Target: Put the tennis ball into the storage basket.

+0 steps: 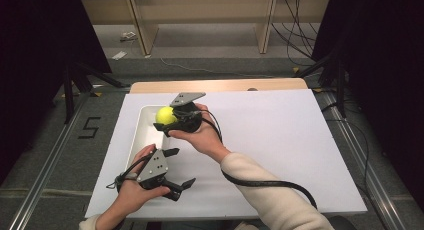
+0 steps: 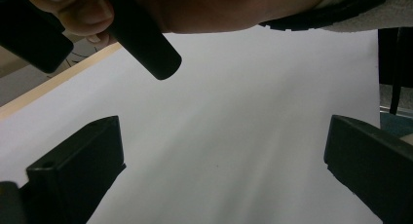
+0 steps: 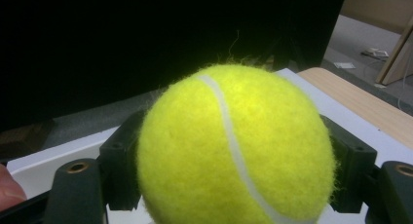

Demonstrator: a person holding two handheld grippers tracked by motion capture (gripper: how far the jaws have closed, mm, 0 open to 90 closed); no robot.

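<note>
Over the white tray [image 1: 136, 140] at the bench's left, the right hand-held gripper [image 1: 172, 121] has its jaws clamped on the tennis ball [image 1: 165, 115], palm-up and reaching across, so I'd guess lowering and releasing comes next, while the left hand-held gripper [image 1: 181, 186] sits near, jaws wide and empty.

A wooden table [image 1: 220, 85] at frame centre carries a white board [image 1: 280, 140]; a white tray [image 1: 142, 135] rests on its left part

White sheet [image 1: 280, 140] covers wooden table [image 1: 220, 85]; wooden shelving [image 1: 200, 20] beyond, cables [image 1: 295, 37] on floor.
</note>
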